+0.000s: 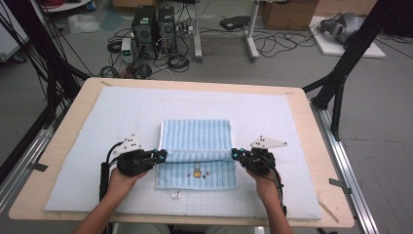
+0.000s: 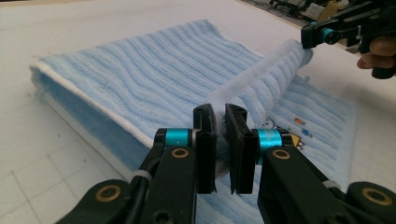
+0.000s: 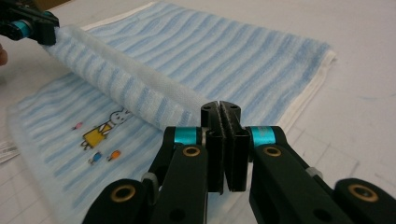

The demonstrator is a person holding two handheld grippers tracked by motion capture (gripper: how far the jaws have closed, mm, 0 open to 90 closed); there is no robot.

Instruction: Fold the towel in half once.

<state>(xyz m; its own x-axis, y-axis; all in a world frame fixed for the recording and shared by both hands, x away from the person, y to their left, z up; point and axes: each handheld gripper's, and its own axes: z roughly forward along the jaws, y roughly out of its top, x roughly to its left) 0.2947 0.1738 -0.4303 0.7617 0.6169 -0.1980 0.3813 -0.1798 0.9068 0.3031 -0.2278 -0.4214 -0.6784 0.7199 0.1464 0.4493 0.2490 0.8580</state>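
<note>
High view: a blue striped towel (image 1: 197, 153) lies on a pale mat (image 1: 87, 146), nearer the person. The left gripper (image 1: 162, 155) and right gripper (image 1: 234, 154) each pinch one end of a raised fold. To fold neatly, both ends should probably travel level and together.

Left gripper view: the left gripper (image 2: 220, 122) is nearly shut, squeezing towel cloth.

Right gripper view: the right gripper (image 3: 220, 116) is clamped tight on the fold's other end.
</note>
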